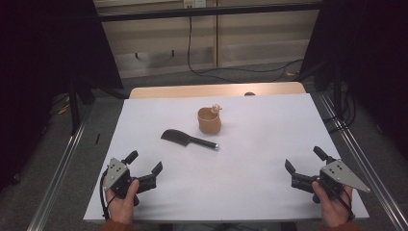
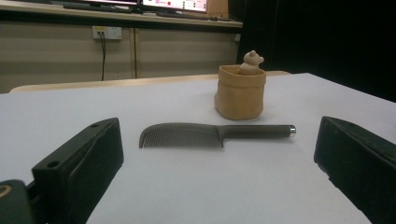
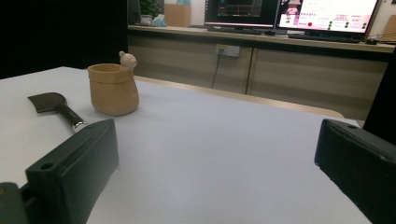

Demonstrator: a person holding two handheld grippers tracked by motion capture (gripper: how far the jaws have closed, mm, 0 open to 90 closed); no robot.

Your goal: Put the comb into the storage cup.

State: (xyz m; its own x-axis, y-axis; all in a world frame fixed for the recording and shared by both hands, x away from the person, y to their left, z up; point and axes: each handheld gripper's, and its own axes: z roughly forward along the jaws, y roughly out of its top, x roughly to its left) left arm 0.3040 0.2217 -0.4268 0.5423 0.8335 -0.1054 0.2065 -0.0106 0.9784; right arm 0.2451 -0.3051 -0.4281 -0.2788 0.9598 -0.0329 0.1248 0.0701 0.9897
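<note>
Item: dark comb point(image 1: 187, 139), flat on table point(image 1: 260, 192) centre, just near-left of tan pot point(image 1: 209, 120). Prob. light, stiff, low-lying; best taken by round handle, right end. Left gripper point(image 1: 144, 167) & right gripper point(image 1: 302, 165): jaws wide apart, empty, at near edge.

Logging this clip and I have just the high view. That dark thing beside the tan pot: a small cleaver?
Observer: No, the left gripper view shows fine teeth along its edge; it is a comb with a metal-capped handle.
Operator: And the pot?
Observer: The pot is wrinkled like a paper bag, with a small bear-like figure at its rim.
Operator: Are the jaws empty?
Observer: Yes. The left hand-held gripper and the right hand-held gripper stand wide open over bare table.
</note>
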